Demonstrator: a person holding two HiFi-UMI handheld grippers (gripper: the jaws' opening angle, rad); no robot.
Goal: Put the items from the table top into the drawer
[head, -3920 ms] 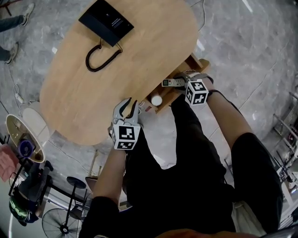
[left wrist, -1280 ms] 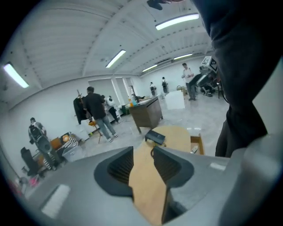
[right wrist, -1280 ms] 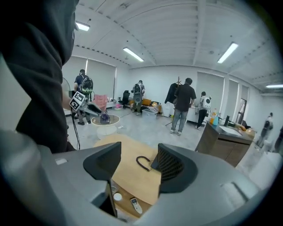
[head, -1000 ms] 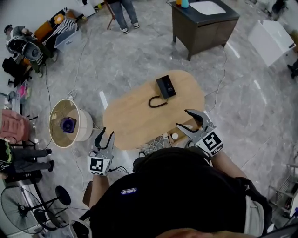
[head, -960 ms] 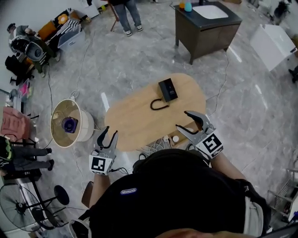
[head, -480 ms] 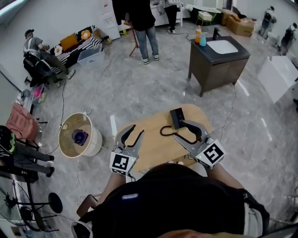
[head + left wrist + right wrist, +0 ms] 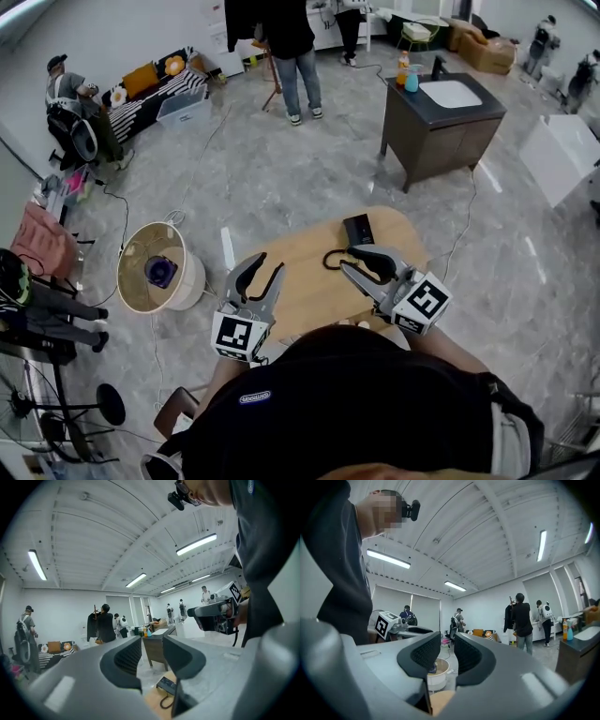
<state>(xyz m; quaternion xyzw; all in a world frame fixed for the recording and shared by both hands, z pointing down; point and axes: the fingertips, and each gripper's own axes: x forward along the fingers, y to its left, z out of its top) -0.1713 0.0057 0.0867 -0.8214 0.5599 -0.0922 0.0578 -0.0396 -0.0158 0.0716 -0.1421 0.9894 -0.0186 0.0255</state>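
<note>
The oval wooden table (image 7: 305,286) is far below me. On its far end lies a black box (image 7: 357,228) with a curled black cable (image 7: 335,259); the same black box (image 7: 166,685) shows between the jaws in the left gripper view. My left gripper (image 7: 265,267) hangs over the table's near left edge, open and empty. My right gripper (image 7: 353,260) hovers over the table's right part, open and empty. My body hides the drawer. Each gripper view shows the other gripper (image 7: 218,616) (image 7: 401,626) held in the air.
A round cream tub (image 7: 159,270) stands on the floor left of the table. A dark cabinet with a sink (image 7: 441,117) is at the back right. People (image 7: 291,37) stand behind. Cables trail over the grey floor (image 7: 234,178).
The view pulled far up from the table and drawer, where the right gripper was near a remote. Both grippers are now raised in the air, open; in the last half second they barely shifted.
</note>
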